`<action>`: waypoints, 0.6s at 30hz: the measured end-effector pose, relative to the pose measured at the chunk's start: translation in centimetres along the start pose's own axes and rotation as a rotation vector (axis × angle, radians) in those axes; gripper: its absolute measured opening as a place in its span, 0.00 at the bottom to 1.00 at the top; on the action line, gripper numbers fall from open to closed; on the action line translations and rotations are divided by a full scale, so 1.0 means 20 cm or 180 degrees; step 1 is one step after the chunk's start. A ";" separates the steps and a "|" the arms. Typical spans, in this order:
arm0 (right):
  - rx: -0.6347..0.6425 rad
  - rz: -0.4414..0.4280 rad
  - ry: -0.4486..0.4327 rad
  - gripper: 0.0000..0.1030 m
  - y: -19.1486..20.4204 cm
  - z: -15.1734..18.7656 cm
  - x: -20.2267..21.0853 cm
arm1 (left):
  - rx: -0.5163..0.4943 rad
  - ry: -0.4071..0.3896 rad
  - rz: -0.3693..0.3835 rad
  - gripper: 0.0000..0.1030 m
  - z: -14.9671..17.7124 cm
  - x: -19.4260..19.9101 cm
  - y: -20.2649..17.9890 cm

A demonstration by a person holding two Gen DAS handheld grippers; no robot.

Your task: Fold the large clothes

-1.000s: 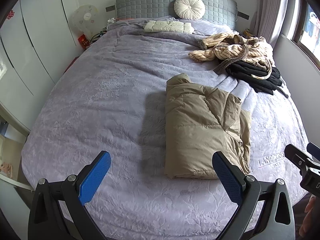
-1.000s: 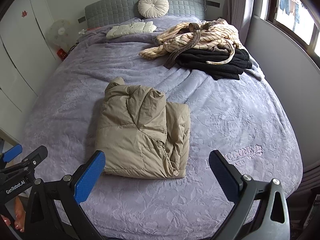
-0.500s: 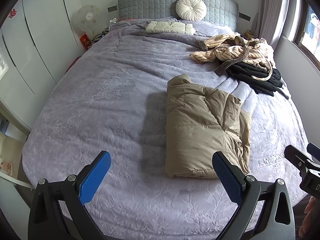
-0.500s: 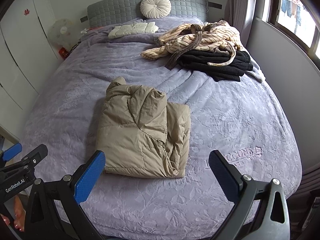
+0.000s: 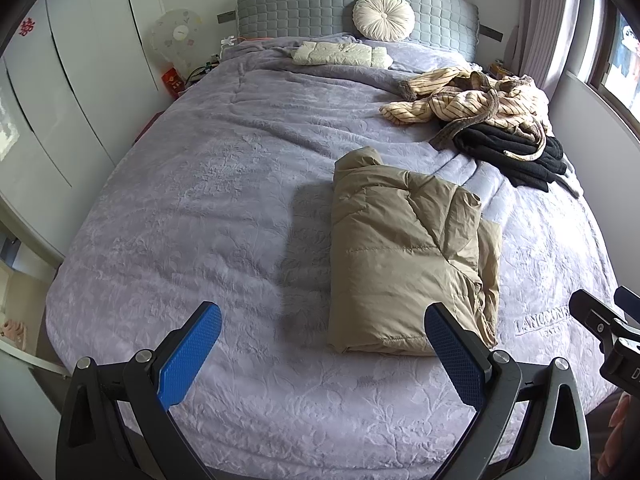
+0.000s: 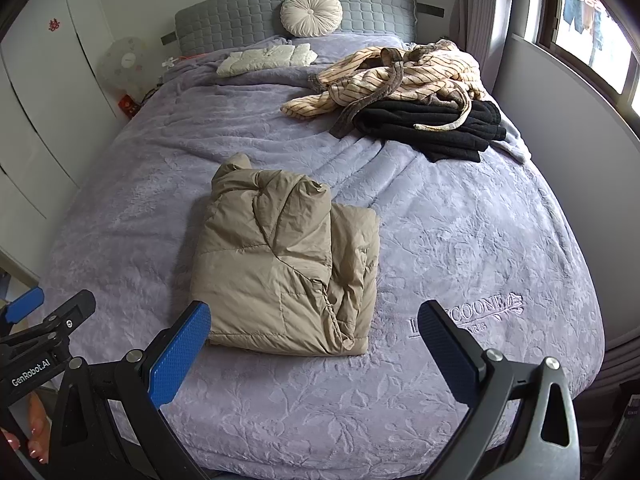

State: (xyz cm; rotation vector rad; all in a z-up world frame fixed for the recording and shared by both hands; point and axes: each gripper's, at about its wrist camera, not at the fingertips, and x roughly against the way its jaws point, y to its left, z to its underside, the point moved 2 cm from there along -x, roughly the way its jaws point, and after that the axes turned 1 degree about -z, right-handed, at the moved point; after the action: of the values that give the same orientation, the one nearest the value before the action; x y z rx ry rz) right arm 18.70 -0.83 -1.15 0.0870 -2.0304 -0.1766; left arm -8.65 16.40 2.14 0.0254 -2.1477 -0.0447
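While both grippers hang above the foot edge of the bed point(image 5: 200, 208), the tan puffer jacket point(image 5: 404, 256) lies folded into a thick, roughly rectangular bundle near the middle of the bed, its near edge toward the foot. Its shell is smooth and slightly shiny, quilted in wide horizontal channels, with creased layers stacked along its right side and a rounded lump of fabric at its far end. The left gripper point(image 5: 322, 350) has its jaws spread wide and holds nothing; its 2 fingers carry flat blue pads point(image 5: 188, 354) with a fine dotted texture on black frames. The right gripper point(image 6: 314, 352) has its jaws spread wide too, empty, with the same blue textured pads point(image 6: 180, 354).

A lavender plush bedspread point(image 6: 460, 248) embossed with leafy patterns and stitched lettering near the foot covers the bed. Toward the right edge near the head, a cream robe with thin dark stripes point(image 6: 400, 76) lies crumpled partly on top of a folded black knit garment point(image 6: 432, 128). A cream quilted garment point(image 5: 340, 54) lies flat at the head edge, below a round pleated cushion point(image 5: 383, 17) leaning on the grey tufted headboard point(image 5: 304, 8).
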 end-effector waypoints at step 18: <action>0.0000 -0.0007 0.0007 1.00 0.00 0.00 0.00 | -0.0011 0.0001 -0.0004 0.99 0.00 0.00 0.00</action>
State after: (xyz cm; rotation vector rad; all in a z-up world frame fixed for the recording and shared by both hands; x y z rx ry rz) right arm 18.66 -0.82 -1.06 0.0895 -2.0283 -0.1779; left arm -8.62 16.41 2.11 0.0246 -2.1471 -0.0491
